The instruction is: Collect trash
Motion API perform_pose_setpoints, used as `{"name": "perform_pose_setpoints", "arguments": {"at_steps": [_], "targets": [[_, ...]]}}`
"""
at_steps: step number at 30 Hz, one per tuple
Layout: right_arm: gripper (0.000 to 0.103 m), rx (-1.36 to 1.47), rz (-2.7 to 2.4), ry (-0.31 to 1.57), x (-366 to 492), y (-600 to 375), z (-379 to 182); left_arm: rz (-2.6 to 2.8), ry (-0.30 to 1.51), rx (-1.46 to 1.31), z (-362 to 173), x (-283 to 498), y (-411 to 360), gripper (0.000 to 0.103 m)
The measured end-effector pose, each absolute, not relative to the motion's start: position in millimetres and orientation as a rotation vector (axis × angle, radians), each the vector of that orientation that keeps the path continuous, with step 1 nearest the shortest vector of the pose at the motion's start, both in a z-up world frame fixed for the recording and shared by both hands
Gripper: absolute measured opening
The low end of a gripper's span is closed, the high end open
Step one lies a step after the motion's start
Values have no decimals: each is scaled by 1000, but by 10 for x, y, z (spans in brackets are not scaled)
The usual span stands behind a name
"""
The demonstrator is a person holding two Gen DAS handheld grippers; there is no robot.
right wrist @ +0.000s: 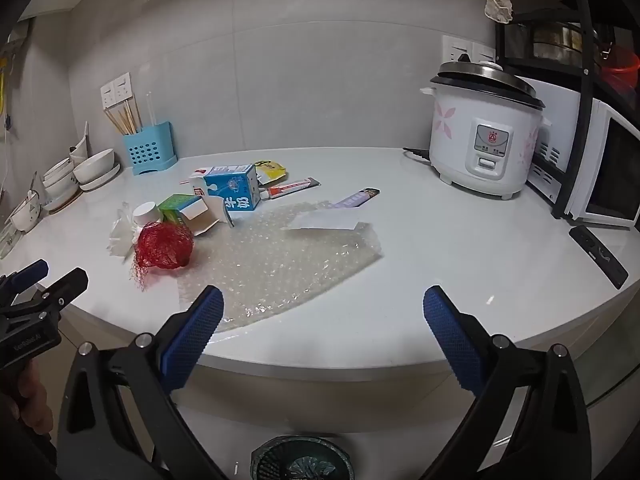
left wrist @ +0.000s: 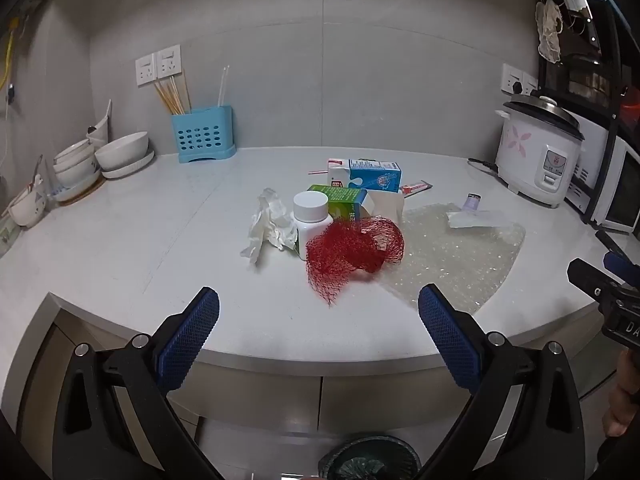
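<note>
1. Your left gripper is spread wide and holds nothing; its blue ribbed pads hang just off the counter's front edge. Your right gripper is equally agape and empty, poised over the same edge further right.

2. Below both tools, on the floor under the counter lip, sits the dark mesh waste bin, lined with a bag. I judge that everything collected ends there, so each carry is a pull back toward you and down.

3. The red net bag lies straight ahead of your left gripper, nearest of all the trash. It is a soft, open-weave bundle with a loose tail trailing toward you. The left hand looks better placed for it.

4. The bubble wrap sheet lies flat, thin and clear, with its near edge just beside your right gripper's left finger. Pinching a flat sheet will likely need an edge approach.

5. Behind the net stand a white pill bottle, a crumpled tissue, a torn green box and a blue milk carton, clustered and touching.

6. The countertop is smooth, glossy white.
</note>
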State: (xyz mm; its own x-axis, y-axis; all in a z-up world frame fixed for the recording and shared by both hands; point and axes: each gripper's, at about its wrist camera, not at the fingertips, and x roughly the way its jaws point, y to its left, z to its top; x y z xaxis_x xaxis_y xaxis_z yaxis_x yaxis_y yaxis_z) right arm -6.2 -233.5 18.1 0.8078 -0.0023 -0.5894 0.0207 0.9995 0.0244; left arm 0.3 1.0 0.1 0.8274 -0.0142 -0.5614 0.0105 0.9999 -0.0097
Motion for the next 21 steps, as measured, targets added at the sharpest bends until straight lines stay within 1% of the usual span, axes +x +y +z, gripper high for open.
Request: {"name": "perform_pose_setpoints", "arguments": {"at_steps": [21], "targets": [[96, 31, -7, 628, -80, -2257, 152, -27, 600, -38, -33, 9, 60, 97]]}}
